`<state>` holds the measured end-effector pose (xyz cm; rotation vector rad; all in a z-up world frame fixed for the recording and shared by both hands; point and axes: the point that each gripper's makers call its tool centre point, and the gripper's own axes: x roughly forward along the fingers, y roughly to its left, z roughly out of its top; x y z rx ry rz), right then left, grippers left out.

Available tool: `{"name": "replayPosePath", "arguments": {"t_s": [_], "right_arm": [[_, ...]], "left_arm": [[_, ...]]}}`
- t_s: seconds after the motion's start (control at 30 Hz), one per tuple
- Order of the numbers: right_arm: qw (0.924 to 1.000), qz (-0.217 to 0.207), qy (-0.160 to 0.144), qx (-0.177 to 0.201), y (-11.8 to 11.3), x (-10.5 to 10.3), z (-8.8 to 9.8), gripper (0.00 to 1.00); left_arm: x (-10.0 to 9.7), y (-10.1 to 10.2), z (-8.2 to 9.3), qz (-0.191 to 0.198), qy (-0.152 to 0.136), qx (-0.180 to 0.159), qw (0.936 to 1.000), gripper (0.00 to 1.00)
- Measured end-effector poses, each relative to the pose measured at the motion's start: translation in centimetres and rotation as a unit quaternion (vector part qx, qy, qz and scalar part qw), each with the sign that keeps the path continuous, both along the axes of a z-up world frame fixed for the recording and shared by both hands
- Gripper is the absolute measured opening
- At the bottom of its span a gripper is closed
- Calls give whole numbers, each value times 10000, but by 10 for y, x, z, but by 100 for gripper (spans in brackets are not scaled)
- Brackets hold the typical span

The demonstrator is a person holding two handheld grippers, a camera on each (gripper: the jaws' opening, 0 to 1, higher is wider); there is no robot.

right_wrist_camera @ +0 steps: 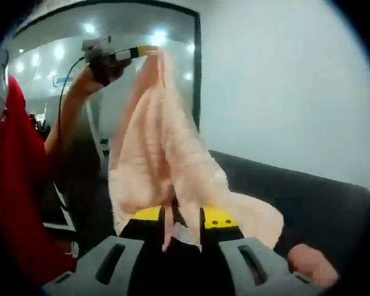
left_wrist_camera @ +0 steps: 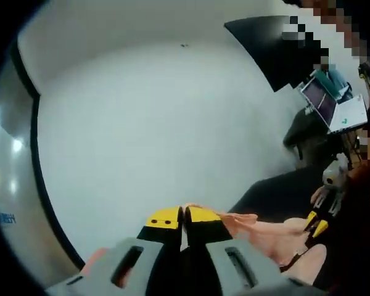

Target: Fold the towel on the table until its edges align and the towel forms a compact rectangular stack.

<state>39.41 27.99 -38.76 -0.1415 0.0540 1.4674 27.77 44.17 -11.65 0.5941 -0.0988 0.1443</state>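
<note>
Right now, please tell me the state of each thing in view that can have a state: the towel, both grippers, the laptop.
towel: lifted, hanging unfolded between both grippers, crumpled.
left gripper: shut on towel, pinching its edge.
right gripper: shut on towel, cloth between its jaws.
laptop: lid open, screen lit, in the background.
dark table: below, towel bottom edge near it; contact cannot be told.

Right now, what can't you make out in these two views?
- Towel lower edge: right gripper view, hidden behind the right gripper.
- Towel's far corners: left gripper view, behind the left gripper; only a strip shows.
- Table: its far end cut off by the picture's edge, right gripper view.
- Laptop screen: left gripper view, too small to read.
</note>
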Motion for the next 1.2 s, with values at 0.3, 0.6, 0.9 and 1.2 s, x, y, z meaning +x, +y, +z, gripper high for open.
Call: {"name": "replayPosePath", "arguments": {"t_s": [0.3,0.6,0.9,1.2], "right_arm": [[9985,-179,-258,-439,-3,14,-13,21],[9958,52,-857,-311,-2,-22,-2,28],[9788,366,-1980,-379,2,-42,-17,17],[9860,341,-1619,-203,-17,-32,7,0]], "left_arm": [[1,9,-11,-26,91,-127,9999,6],[0,15,-17,29,132,-135,9998,6],[0,19,-27,27,190,-239,9995,6],[-7,29,-26,170,146,-194,9996,6]]}}
